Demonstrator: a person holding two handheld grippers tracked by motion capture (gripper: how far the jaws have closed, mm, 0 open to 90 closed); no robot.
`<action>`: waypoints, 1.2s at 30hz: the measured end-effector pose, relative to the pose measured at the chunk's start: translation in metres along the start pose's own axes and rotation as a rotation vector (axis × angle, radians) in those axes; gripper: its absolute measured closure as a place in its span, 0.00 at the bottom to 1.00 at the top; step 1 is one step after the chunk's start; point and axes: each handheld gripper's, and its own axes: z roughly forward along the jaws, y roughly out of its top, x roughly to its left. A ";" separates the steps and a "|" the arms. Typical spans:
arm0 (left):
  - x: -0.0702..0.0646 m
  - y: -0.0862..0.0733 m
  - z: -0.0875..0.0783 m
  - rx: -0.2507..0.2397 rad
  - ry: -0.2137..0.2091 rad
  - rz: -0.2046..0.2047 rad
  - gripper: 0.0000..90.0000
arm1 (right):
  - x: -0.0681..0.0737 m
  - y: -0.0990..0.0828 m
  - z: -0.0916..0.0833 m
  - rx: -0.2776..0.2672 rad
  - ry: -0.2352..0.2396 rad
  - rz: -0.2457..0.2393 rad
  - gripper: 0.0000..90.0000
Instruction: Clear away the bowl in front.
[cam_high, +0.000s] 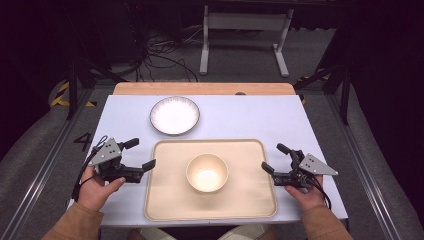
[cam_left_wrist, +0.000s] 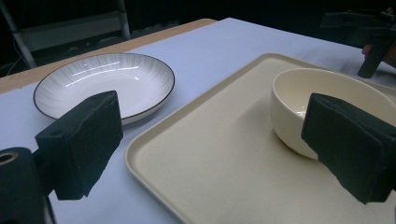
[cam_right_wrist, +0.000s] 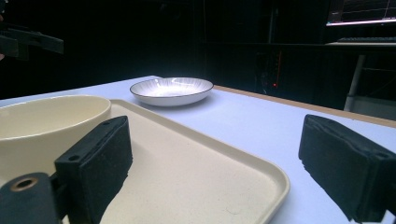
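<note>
High view: a counter (cam_high: 225, 120) with a pale blue-white top and a wooden strip along its far edge carries a rectangular cream tray (cam_high: 165, 200) at the near centre. A cream bowl (cam_high: 207, 173) stands upright on the tray, roughly at its middle, empty. Beyond the tray's far left corner, apart from it, a white plate (cam_high: 174, 115) with a thin dark rim and fine radial lines lies flat on the counter.

The left hand-held gripper (cam_high: 140, 154) is held just off the tray's left edge, its jaws spread wide with nothing between them; the left hand (cam_high: 97, 187) grasps it from below. The right hand-held gripper (cam_high: 275, 158) is held just off the tray's right edge, jaws likewise spread wide and empty, gripped by the right hand (cam_high: 306, 196). Both point inward toward the bowl.

Left gripper view: the two black jaws frame the tray (cam_left_wrist: 196, 177), with the bowl (cam_left_wrist: 299, 107) near the right jaw and the plate (cam_left_wrist: 105, 81) behind the left jaw.

Right gripper view: the bowl (cam_right_wrist: 46, 121) sits behind the left jaw, the tray's (cam_right_wrist: 196, 177) rounded corner lies between the jaws, and the plate (cam_right_wrist: 172, 91) rests farther off on the counter (cam_right_wrist: 261, 126).
</note>
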 end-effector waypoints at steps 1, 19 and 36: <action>0.001 -0.002 -0.001 -0.002 0.002 -0.005 0.07 | 0.000 0.000 0.000 0.000 0.000 0.000 0.11; 0.015 -0.034 -0.010 -0.038 0.038 -0.074 0.07 | 0.000 0.000 0.000 -0.004 0.004 -0.004 0.11; 0.016 -0.050 -0.009 -0.069 0.058 -0.088 0.06 | 0.000 0.000 0.000 -0.006 0.007 -0.005 0.11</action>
